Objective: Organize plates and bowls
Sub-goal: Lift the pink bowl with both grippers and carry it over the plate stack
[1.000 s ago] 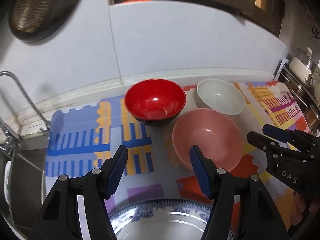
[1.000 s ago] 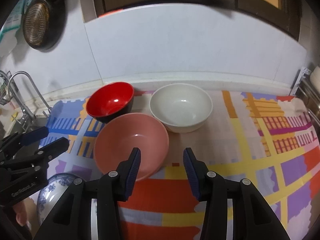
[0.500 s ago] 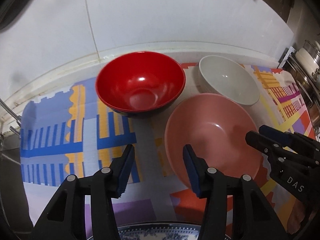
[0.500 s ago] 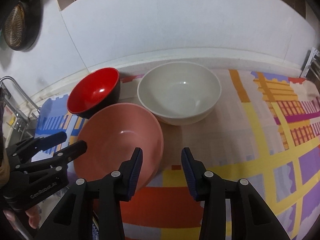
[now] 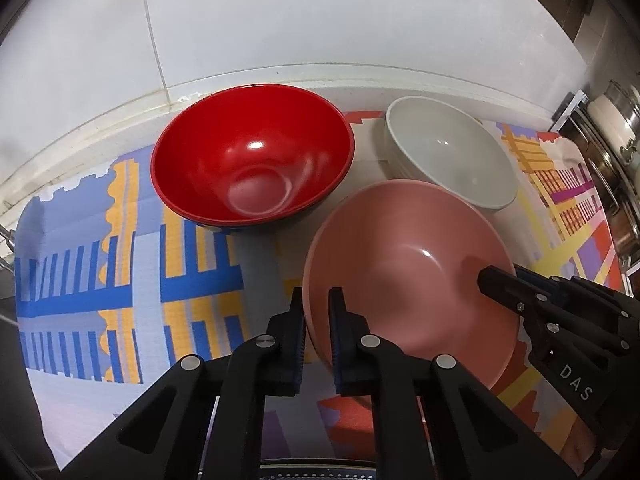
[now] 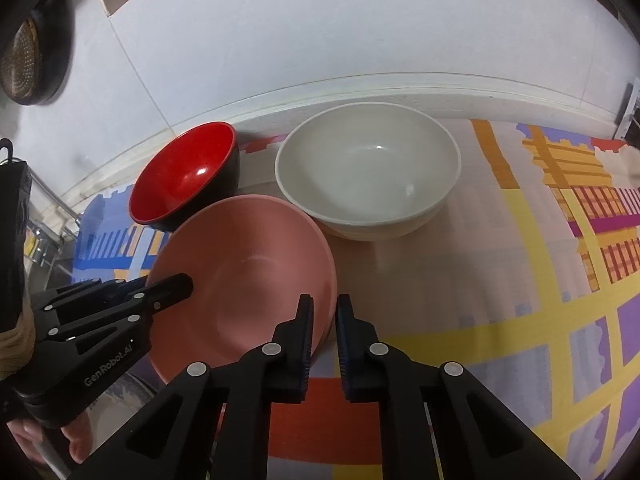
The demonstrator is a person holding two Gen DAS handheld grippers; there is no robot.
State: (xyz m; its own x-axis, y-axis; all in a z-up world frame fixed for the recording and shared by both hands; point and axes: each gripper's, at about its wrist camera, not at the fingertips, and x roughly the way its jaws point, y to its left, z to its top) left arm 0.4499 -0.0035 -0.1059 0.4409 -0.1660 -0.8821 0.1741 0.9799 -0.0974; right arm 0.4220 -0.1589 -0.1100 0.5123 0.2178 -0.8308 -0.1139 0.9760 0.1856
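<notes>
Now I have both grippers clamped on the pink bowl (image 5: 408,264): left gripper (image 5: 316,320) pinches its near-left rim, right gripper (image 6: 322,320) its right rim

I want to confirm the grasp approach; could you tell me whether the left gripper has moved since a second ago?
Yes. The left gripper came down and forward toward the wall, and now clamps the pink bowl rim beside the red bowl.
</notes>
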